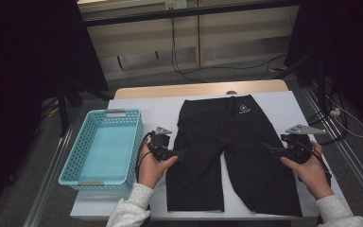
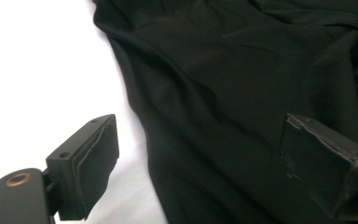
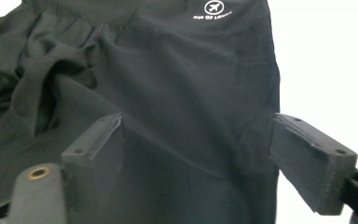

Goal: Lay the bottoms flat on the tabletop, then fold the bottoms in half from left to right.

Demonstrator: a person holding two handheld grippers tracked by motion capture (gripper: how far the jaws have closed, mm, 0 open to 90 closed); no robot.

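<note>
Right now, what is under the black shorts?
The shorts lie flat on a white sheet over the wooden table. Anything beneath the fabric itself is covered; no bulge shows.

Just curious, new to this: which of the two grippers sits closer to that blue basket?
The left gripper, at the shorts' basket-side edge. The right gripper sits across the shorts, far from the basket.

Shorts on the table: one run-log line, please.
shorts: flat on table | left tongs: open, at left leg | right tongs: open | basket: empty
</note>
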